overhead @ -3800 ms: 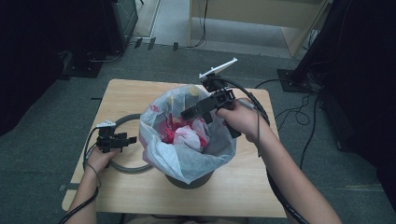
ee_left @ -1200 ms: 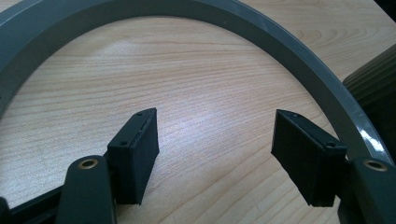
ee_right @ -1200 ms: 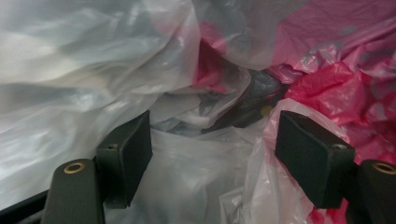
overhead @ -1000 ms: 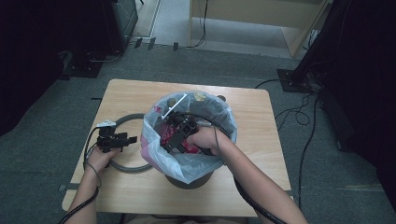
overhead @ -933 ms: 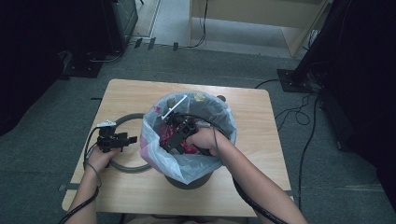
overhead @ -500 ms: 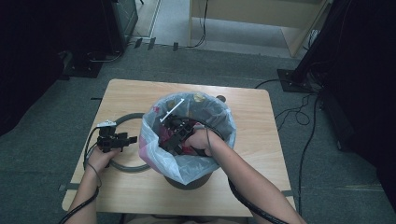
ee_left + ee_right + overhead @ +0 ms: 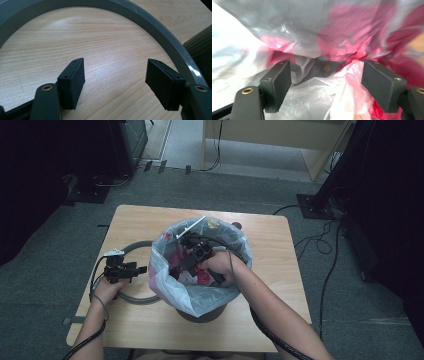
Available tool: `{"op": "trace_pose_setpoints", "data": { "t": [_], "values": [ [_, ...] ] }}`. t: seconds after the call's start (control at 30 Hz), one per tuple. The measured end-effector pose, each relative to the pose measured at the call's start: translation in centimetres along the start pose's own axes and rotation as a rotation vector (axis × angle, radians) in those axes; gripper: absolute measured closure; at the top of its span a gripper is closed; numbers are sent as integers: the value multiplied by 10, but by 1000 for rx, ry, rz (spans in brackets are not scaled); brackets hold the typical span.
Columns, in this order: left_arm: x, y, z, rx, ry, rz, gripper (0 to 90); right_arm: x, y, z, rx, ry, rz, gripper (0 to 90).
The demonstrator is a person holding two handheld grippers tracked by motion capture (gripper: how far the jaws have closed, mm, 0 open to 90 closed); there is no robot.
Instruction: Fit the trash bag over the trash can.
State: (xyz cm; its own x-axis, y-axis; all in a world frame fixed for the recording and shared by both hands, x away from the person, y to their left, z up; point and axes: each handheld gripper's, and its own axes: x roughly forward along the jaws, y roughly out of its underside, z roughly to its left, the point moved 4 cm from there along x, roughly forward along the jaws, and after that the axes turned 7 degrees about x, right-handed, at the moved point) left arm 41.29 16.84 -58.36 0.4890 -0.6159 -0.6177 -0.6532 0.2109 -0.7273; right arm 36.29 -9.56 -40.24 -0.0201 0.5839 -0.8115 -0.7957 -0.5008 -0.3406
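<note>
Bin liner (image 7: 172,292), a thin, translucent grey plastic bag, sits in a dark round bin (image 7: 202,314) in the middle of the bench (image 7: 270,270). Its rim is folded out over the edge of the bin, and the film is wrinkled and shiny. The bench is of pale wood with a fine grain and has rounded corners. It stands on a grey carpet floor (image 7: 60,230).

Inside the bag lies crumpled plastic rubbish (image 7: 342,37) in pink, red and white, soft and creased. In the right gripper view this rubbish is close in front of the fingers (image 7: 279,85).

A grey ring (image 7: 160,37), smooth and flat with a slight gloss, lies on the bench just to the left of the bin. In the high view its right side passes under the hanging edge of the bag.

The right gripper (image 7: 192,260) reaches down into the mouth of the bag. Its fingers stand wide apart and have just been opening; white and pink film lies between them, but the pads do not press on it.

The left gripper (image 7: 120,270) rests over the ring, with bare wood between its fingers (image 7: 72,80), which are apart and hold nothing.
</note>
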Motion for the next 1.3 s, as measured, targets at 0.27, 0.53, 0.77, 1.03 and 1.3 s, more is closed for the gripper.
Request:
{"op": "trace_pose_setpoints", "data": {
  "t": [0.27,0.53,0.77,1.03,1.3],
  "values": [
    [0,0,0,2,-3,1,321,-25,0,0,8,-18,-35,250],
    [0,0,0,3,-4,1,321,-30,1,-1,49,-47,-96,252],
    [0,0,0,-3,2,-1,321,-28,-15,-5,144,-53,-201,252],
    [0,0,0,0,4,0,321,-24,-9,10,142,-125,-112,255],
    [0,0,0,2,1,1,321,-52,-8,21,112,-188,-125,255]
  ]
}}
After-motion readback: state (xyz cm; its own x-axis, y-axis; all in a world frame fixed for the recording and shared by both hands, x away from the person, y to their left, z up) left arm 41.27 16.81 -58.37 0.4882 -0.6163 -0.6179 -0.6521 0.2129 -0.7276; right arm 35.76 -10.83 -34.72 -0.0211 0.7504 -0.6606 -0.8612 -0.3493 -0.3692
